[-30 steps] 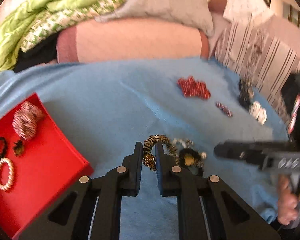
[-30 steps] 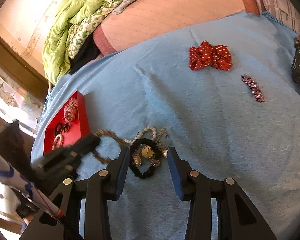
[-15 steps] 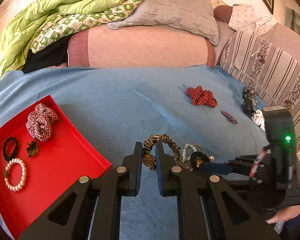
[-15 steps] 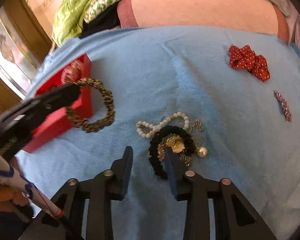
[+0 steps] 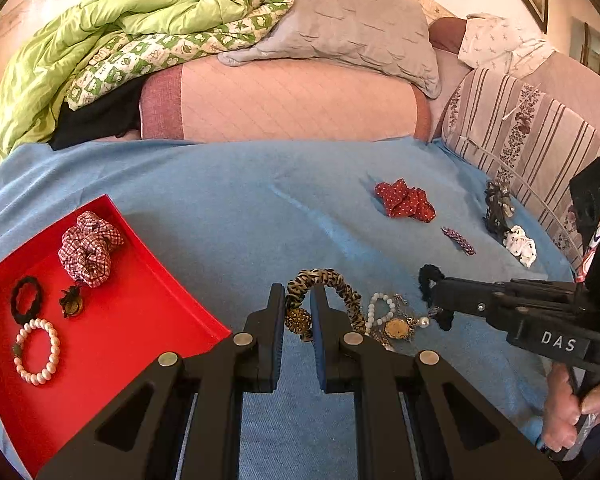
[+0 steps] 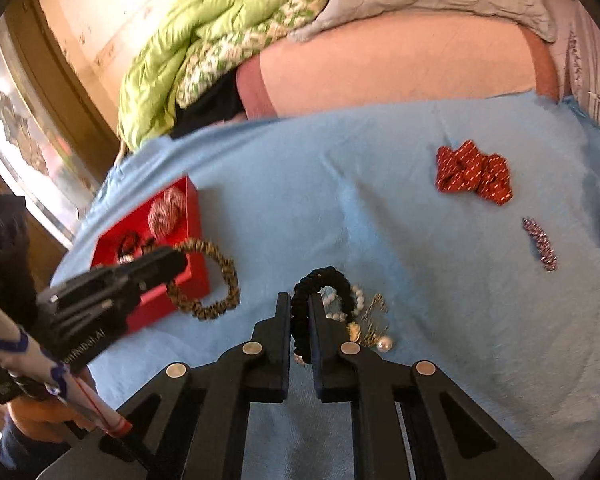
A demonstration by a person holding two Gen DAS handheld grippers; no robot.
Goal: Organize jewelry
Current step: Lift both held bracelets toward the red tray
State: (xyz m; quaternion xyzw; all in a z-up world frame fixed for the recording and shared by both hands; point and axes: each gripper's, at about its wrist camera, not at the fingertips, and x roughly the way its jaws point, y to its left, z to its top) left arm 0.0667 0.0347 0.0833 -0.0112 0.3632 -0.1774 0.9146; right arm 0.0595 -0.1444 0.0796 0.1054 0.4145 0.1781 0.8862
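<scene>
My left gripper [image 5: 298, 304] is shut on a leopard-print scrunchie [image 5: 332, 284] and holds it above the blue blanket, right of the red tray [image 5: 140, 320]. The scrunchie also shows in the right wrist view [image 6: 216, 280], beside the left gripper [image 6: 168, 264]. My right gripper [image 6: 300, 312] is shut on a black scrunchie [image 6: 324, 284], lifted off a small pile of a pearl bracelet [image 5: 380, 308] and a gold pendant [image 5: 396, 326]. The right gripper shows in the left wrist view [image 5: 432, 284]. The tray holds a plaid scrunchie [image 5: 88, 248], a black hair tie [image 5: 26, 298] and a pearl bracelet [image 5: 36, 350].
On the blanket lie a red dotted scrunchie [image 5: 404, 200], a pink hair clip [image 5: 458, 240], a dark claw clip [image 5: 496, 206] and a white spotted scrunchie [image 5: 520, 244]. A pink bolster [image 5: 280, 100] and green quilt [image 5: 100, 40] lie behind. A striped cushion [image 5: 520, 140] is at right.
My right gripper has closed on the black scrunchie and lifted it from the pile. My left gripper still holds the leopard-print scrunchie and has risen slightly.
</scene>
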